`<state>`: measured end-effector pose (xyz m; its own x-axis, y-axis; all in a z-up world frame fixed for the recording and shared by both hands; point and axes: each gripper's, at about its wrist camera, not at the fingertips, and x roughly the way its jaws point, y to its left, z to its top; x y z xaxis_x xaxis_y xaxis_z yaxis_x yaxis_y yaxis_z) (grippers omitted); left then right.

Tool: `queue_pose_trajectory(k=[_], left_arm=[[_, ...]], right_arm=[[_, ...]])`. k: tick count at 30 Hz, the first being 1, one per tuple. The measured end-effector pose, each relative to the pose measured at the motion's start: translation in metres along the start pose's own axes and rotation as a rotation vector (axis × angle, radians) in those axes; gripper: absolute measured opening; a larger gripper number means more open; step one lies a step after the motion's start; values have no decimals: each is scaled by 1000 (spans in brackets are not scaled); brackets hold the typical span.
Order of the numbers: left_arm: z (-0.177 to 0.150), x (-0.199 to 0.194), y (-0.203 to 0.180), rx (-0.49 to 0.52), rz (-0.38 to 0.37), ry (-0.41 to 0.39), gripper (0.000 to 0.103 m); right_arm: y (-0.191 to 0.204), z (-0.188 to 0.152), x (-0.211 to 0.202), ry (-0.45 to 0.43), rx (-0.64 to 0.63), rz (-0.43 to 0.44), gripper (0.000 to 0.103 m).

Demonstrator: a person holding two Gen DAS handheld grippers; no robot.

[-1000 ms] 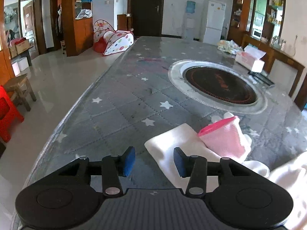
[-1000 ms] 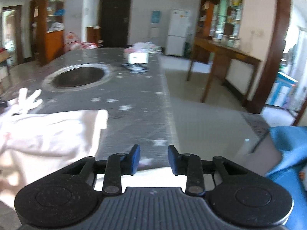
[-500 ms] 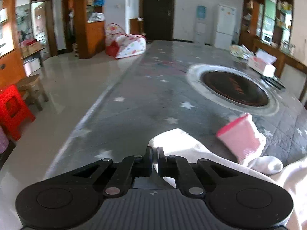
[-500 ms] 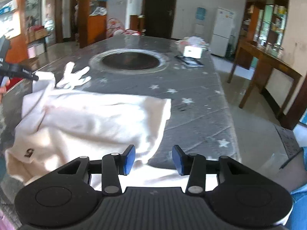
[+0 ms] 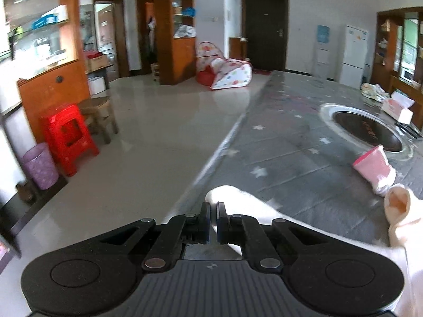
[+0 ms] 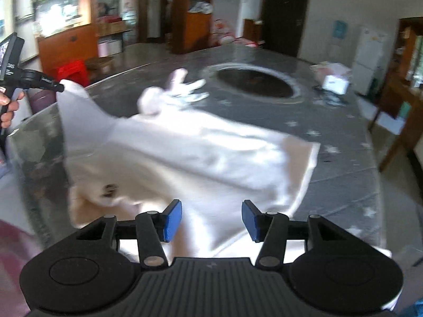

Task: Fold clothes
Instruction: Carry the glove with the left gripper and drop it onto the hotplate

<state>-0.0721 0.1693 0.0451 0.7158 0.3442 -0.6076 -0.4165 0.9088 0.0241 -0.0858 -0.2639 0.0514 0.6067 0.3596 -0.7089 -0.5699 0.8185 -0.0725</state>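
Cream garment (image 5: 238,206): in the left wrist view we see its corner at lower centre, pinched between the pressed-together fingers of the left gripper (image 5: 213,220), the rest trailing off to the lower right over the star-patterned table (image 5: 304,158); a pink sock (image 5: 374,163) lies apart at the right edge. In the right wrist view the same garment fills the middle of the frame, spread across the table with its long axis running from the raised corner at upper left, where the left gripper holds it, to the hem at centre right. Our right gripper (image 6: 211,220) hovers at bottom centre with fingers spread wide, empty, the near edge directly ahead; we judge it nearer to that free edge.
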Motion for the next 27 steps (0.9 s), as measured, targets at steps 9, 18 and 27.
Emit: queue_pose_trajectory(k=[9,18,27], left_arm=[[-25,-2,27,-13,86,84,5],[-8,-7,29,11,72,99,37],[14,-4,-39,115,-220,97,55]], right_arm=[[30,-12,-3,61,-87,169,49],[14,8,-12,36,-56,221,49],[-60,45,9,-39,142,5,50]])
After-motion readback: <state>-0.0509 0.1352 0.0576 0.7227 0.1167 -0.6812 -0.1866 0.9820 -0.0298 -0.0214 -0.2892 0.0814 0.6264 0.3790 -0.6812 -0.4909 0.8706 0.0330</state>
